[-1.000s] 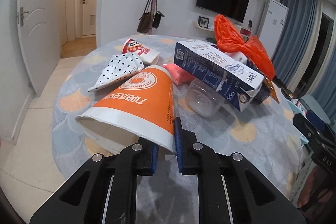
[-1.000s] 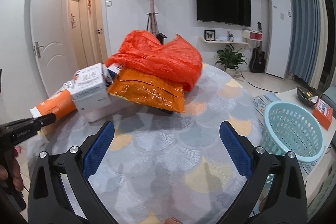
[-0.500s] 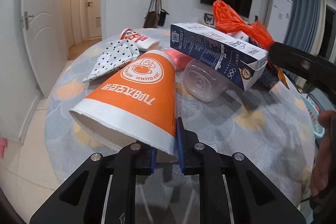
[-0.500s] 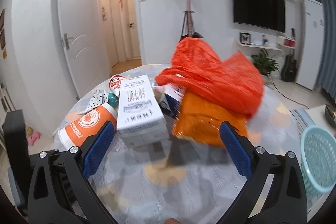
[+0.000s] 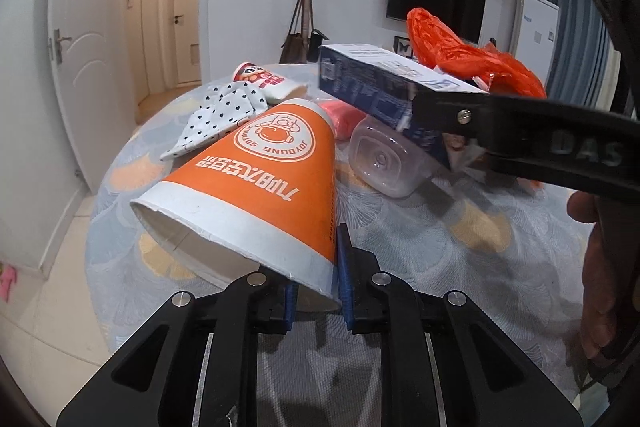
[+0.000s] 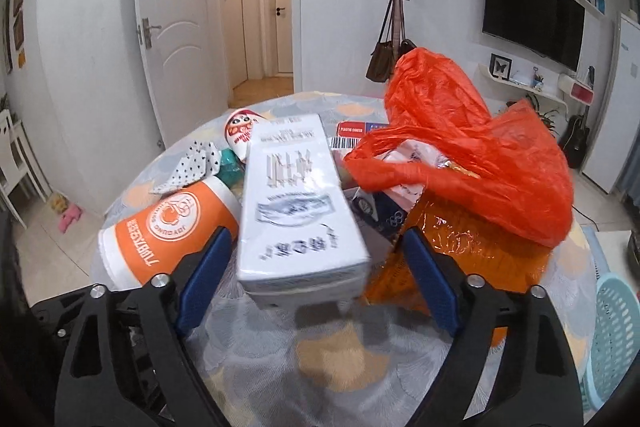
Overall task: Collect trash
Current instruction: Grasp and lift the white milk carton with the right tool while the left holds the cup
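milk carton [image 6: 298, 203] between closing right tongs [image 6: 316, 279], untouched.

Orange paper cup [image 5: 264, 183] on side; white carton [image 6: 298, 203] atop clutter.

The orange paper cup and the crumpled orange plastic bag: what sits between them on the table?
The white milk carton, lying between the cup and the bag in the right wrist view.
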Demonstrator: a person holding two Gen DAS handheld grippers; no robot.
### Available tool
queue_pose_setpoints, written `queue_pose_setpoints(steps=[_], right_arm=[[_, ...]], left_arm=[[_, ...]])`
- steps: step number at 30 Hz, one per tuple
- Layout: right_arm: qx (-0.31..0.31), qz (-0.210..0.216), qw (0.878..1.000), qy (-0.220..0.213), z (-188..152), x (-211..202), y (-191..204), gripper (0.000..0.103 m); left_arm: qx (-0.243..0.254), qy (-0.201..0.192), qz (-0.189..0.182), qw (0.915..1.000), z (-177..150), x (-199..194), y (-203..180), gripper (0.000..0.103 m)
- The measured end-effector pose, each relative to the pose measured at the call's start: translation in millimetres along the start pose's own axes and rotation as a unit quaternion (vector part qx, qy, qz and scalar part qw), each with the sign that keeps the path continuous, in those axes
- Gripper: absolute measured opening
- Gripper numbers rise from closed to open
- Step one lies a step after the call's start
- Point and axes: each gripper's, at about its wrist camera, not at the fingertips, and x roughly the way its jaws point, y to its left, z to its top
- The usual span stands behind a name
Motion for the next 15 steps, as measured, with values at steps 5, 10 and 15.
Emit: queue_pose_setpoints(steps=[5,10,15], right_arm=[[0.015,0.026,0.999,0.018,-2,11,-5,0.055],[0.035,0.027,0.999,0.007,-3,2,-10,0.054],[0.051,0.042,0.998,-0.011,-6,-18,-18,0.053]], left_arm=[[-0.002,-0.001,-0.003,1.0,-2,-1,3,0.017],[-0.003,-0.001,-0.003,1.0,-2,-2,3,0.017],[0.002,-0.001,0.002,1.0,-3,-4,-1,0.016]])
